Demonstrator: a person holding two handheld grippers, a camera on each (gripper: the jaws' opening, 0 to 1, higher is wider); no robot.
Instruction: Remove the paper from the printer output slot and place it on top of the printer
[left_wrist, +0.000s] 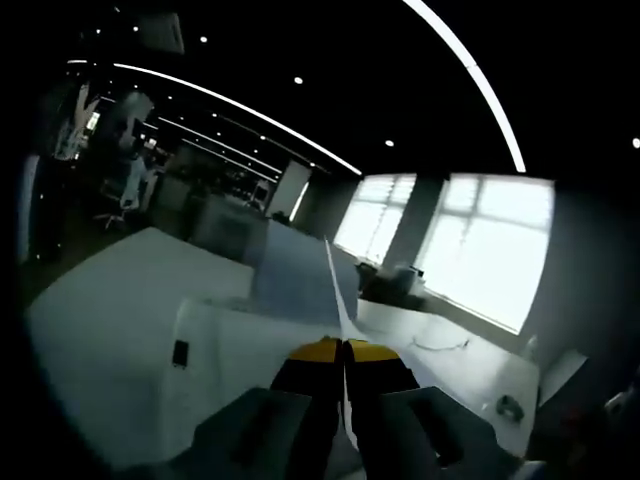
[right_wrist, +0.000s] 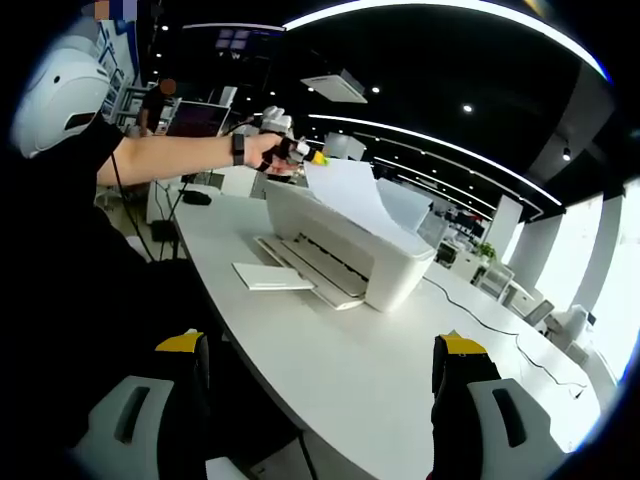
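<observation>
A white sheet of paper (right_wrist: 352, 195) is held up above the white printer (right_wrist: 345, 250) that stands on the table. My left gripper (right_wrist: 302, 153) is shut on the sheet's upper left corner, at the end of a person's outstretched arm. In the left gripper view the yellow-tipped jaws (left_wrist: 343, 346) are pressed together on the paper (left_wrist: 295, 272), which runs away from them nearly edge-on over the printer's top (left_wrist: 230, 345). My right gripper (right_wrist: 320, 345) hangs open and holds nothing, well short of the printer over the table's near edge.
The printer's output tray (right_wrist: 312, 268) sticks out toward a flat white pad (right_wrist: 272, 277) on the white table (right_wrist: 360, 370). A cable (right_wrist: 480, 312) trails off to the right. A person's body is at the left. Desks and windows are behind.
</observation>
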